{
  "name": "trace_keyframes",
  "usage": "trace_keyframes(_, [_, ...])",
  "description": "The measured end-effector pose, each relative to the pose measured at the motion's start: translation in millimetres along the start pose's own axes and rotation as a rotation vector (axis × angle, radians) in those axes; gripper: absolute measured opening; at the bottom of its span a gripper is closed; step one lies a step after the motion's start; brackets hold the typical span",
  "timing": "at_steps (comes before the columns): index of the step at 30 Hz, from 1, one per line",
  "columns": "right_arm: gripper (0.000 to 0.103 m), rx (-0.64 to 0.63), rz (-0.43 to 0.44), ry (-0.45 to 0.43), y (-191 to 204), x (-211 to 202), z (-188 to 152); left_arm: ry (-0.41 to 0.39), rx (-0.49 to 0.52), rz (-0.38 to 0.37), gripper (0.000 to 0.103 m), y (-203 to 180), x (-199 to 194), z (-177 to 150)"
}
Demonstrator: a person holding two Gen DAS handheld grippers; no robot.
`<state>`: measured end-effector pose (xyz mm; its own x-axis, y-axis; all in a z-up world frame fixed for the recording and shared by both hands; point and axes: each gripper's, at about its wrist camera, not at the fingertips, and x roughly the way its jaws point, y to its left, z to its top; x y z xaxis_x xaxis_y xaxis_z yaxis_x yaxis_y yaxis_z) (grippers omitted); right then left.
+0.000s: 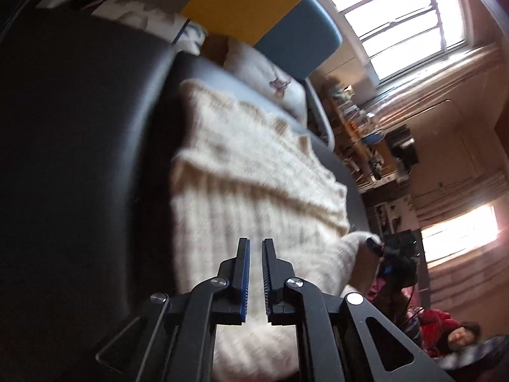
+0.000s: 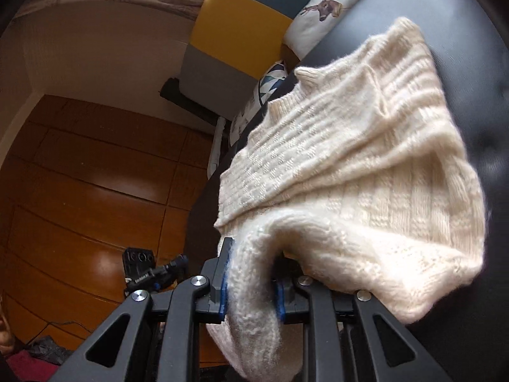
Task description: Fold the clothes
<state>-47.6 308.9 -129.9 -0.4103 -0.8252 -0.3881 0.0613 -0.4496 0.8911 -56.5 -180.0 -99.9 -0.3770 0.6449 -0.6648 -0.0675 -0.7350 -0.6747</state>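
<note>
A cream cable-knit sweater (image 1: 241,172) lies on a black padded surface (image 1: 79,159), blurred in the left wrist view. My left gripper (image 1: 256,245) hovers over its near end, jaws almost together with a thin gap and nothing between them. In the right wrist view the sweater (image 2: 366,165) lies spread out with its collar toward the far end. My right gripper (image 2: 251,264) is shut on a thick bunched fold of it at the near edge, and the knit hides most of the right finger. The right gripper (image 1: 373,243) also shows at the sweater's right corner.
A yellow, blue and grey headboard (image 2: 241,28) and a deer-print pillow (image 2: 324,9) lie beyond the sweater. A wooden wardrobe (image 2: 95,175) and a small black camera (image 2: 143,273) stand left of the surface. Bright windows (image 1: 397,22) and cluttered shelves (image 1: 366,133) are to the right.
</note>
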Motion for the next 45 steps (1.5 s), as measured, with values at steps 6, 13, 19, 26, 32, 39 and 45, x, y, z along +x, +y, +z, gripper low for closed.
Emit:
trace_keyframes(6, [0.021, 0.088, -0.011, -0.018, -24.5, -9.5, -33.4, 0.068, -0.124, -0.002, 0.058, 38.3, -17.2, -98.7])
trace_keyframes(13, [0.023, 0.075, -0.034, -0.017, -13.7, -20.9, -57.8, 0.092, 0.051, -0.002, 0.071, -1.5, 5.0, -149.6])
trace_keyframes(19, [0.023, 0.028, -0.060, -0.003, -3.8, -19.4, -75.8, -0.030, 0.024, 0.060, 0.006, -4.2, 0.2, -160.9])
trace_keyframes(26, [0.023, -0.118, -0.071, 0.125, 16.8, 2.0, -95.3, -0.164, -0.106, -0.204, 0.005, -4.5, -24.6, -143.2])
trace_keyframes(32, [0.020, -0.159, 0.098, 0.055, 45.6, -20.2, -87.4, -0.226, -0.039, -0.408, 0.005, -36.8, -52.5, -103.6])
trace_keyframes(39, [0.020, -0.082, 0.154, -0.098, 50.2, -25.6, -1.5, -0.299, -0.053, -0.563, 0.005, -47.3, -53.0, 1.4])
trace_keyframes(45, [0.032, 0.162, 0.040, -0.214, -0.8, -2.2, 86.8, -0.244, -0.311, -0.433, 0.006, -8.3, 24.3, 98.3])
